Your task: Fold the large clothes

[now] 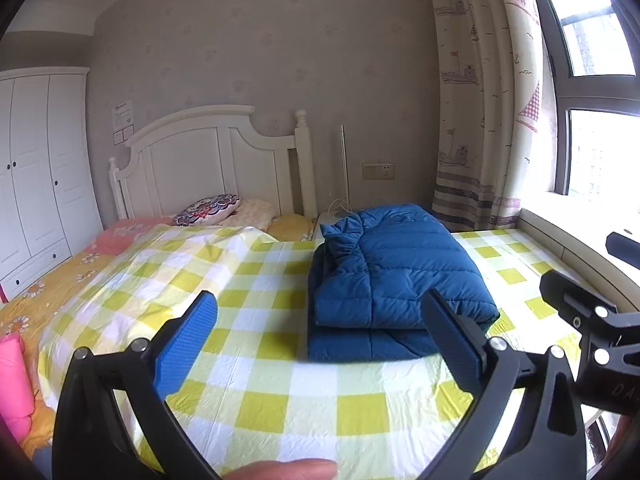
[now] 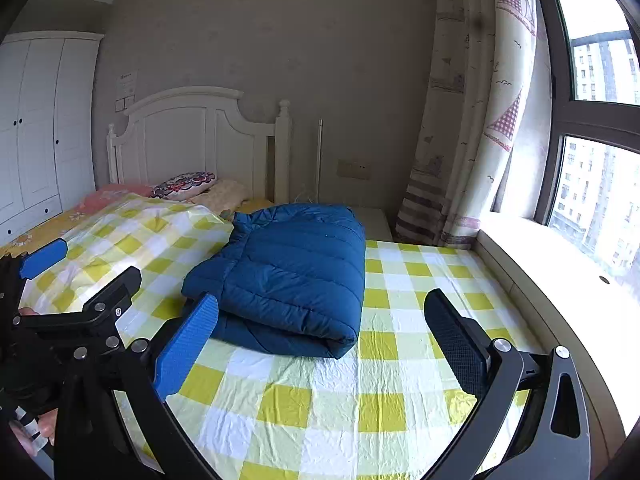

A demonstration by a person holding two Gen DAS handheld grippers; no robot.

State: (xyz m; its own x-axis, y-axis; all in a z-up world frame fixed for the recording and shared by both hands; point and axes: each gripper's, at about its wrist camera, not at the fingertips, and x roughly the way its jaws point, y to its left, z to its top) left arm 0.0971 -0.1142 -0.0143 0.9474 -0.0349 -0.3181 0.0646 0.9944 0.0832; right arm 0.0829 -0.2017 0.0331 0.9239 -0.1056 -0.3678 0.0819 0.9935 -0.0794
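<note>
A blue quilted down jacket (image 1: 396, 276) lies folded into a thick rectangle on the yellow-and-white checked sheet (image 1: 280, 392). It also shows in the right wrist view (image 2: 292, 276). My left gripper (image 1: 320, 312) is open and empty, held above the sheet just in front of the jacket's near edge. My right gripper (image 2: 320, 316) is open and empty, with its left finger (image 2: 186, 344) close to the jacket's near left corner. The left gripper's body shows at the left of the right wrist view (image 2: 80, 312).
The bed has a white headboard (image 1: 208, 160) and pillows (image 1: 208, 208) at the far end. A white wardrobe (image 1: 36, 168) stands at the left. A curtain (image 1: 488, 100) and a window sill (image 2: 560, 264) run along the right side.
</note>
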